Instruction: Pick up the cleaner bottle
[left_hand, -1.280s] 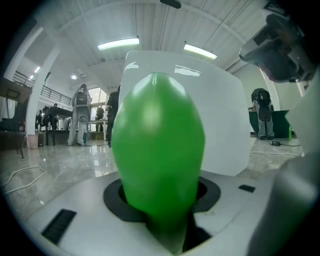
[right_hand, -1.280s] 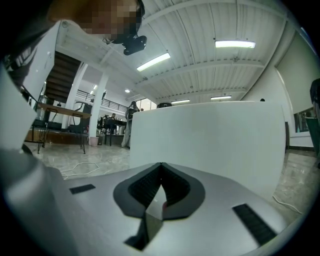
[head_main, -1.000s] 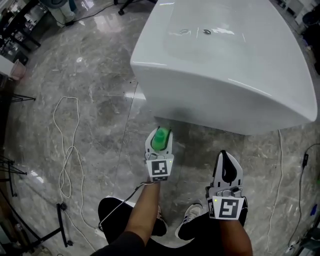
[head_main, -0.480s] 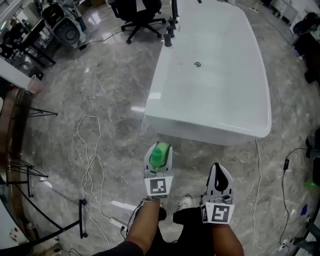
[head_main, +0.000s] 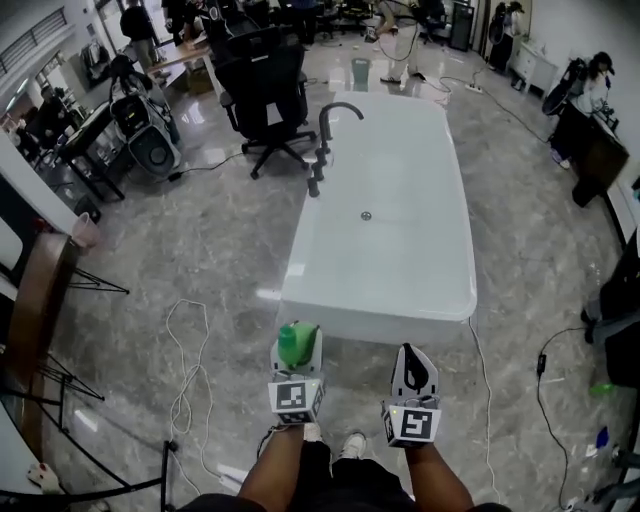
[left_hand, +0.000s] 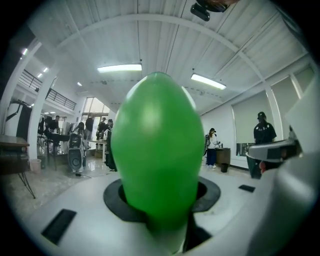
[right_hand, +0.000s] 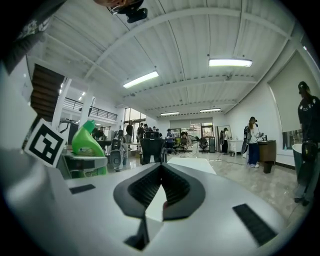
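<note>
The green cleaner bottle (head_main: 291, 344) stands upright between the jaws of my left gripper (head_main: 297, 352), which is shut on its body and holds it level in the air, high above the floor. In the left gripper view the bottle (left_hand: 156, 150) fills the middle and hides most of the room behind it. To its right, at about the same height, my right gripper (head_main: 413, 368) is shut with nothing in it. From the right gripper view (right_hand: 161, 169) the bottle (right_hand: 88, 143) shows at the left, in the other gripper's grip.
A long white bathtub (head_main: 300, 296) with a dark faucet (head_main: 330, 120) lies straight ahead on the grey marble floor. A black office chair (head_main: 262, 85) stands beyond it at the left. Cables (head_main: 185, 385) and stand legs (head_main: 60, 375) lie at the left. People stand far back.
Both grippers and the head view have risen well above the floor, and the bathtub now shows whole and smaller. The bottle stays gripped in the left gripper; the right stays shut.
</note>
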